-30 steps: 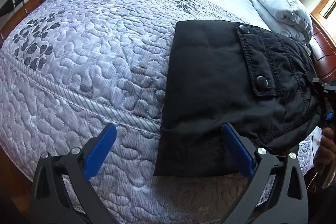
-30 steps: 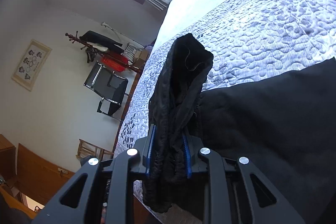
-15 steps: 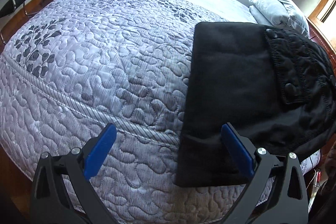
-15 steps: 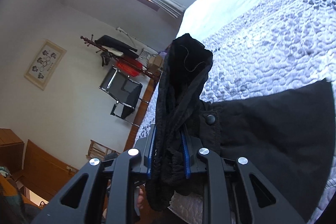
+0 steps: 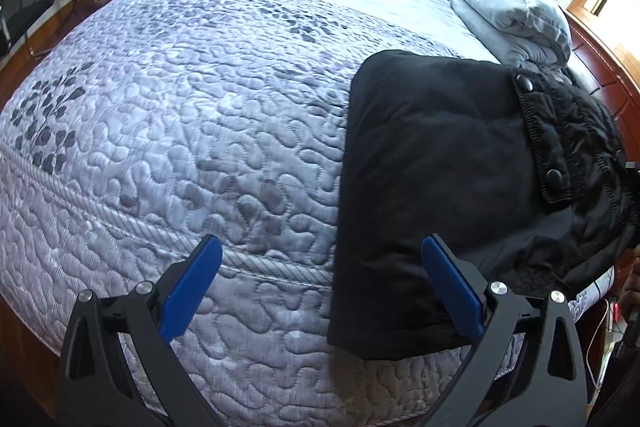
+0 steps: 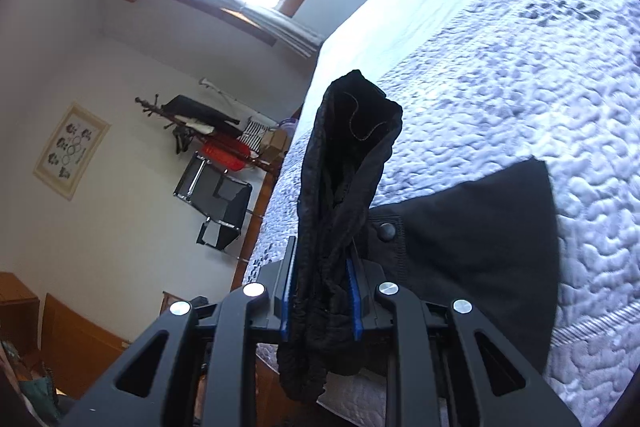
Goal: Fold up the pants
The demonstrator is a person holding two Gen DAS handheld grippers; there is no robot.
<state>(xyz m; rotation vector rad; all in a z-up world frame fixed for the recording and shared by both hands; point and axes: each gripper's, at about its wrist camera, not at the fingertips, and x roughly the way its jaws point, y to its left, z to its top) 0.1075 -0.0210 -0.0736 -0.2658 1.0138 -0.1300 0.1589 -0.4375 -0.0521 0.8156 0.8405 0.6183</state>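
While right gripper (image 6: pixel 322 291) pinches bunched waistband of pants (image 5: pixel 440 167), rest of pants lies folded on bed (image 5: pixel 180 107), long axis running away from left gripper (image 5: pixel 320 291). Left gripper gapes empty, hem edge just ahead, toward its right finger; right nearer.

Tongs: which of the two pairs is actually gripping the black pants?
The right tongs, clamped on the bunched black pants; the left tongs gape empty.

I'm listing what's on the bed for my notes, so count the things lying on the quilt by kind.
Black pants: 1
Folded grey blanket: 1
Total: 2, both on the quilt
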